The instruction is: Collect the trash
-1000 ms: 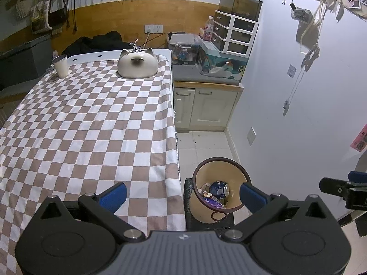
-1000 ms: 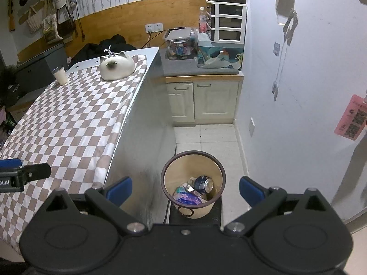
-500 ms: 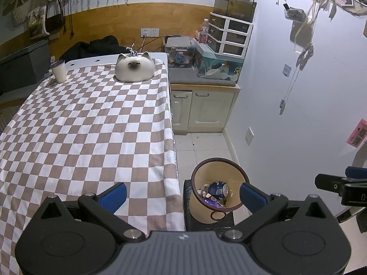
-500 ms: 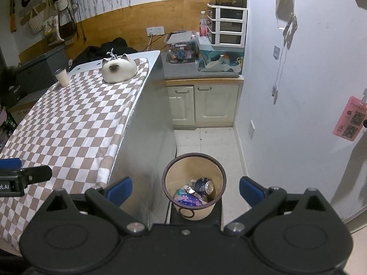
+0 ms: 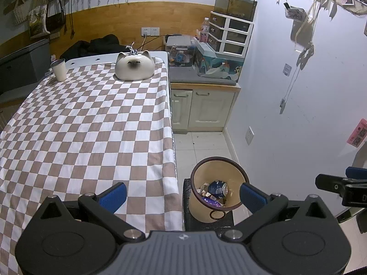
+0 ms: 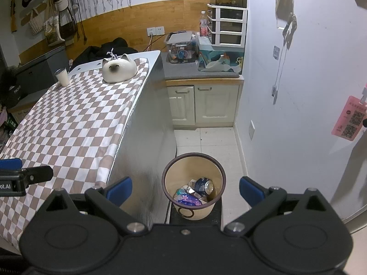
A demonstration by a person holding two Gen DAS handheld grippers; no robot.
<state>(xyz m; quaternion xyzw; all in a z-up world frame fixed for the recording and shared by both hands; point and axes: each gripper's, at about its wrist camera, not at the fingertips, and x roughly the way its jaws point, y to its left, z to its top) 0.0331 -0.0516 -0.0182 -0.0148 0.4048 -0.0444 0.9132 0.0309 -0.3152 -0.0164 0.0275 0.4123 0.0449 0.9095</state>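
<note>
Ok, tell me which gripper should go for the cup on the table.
Left, probably. The left gripper hangs open over the table, nearer the cup. The right gripper sits open over the bin, off the table's edge.

The room was lit evenly by cool indoor light. Both pictures were sharp, with strong fisheye bending and dark corners at the edges. Soft shadows lay on the white wall [image 6: 298, 91].

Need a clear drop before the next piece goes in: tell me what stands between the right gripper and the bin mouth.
Nothing visible. The right gripper is open and empty, and the bin shows between its fingers with the mouth uncovered. Inside are a can and wrappers, well below the rim. The table lies to the left, clear of the bin.
</note>
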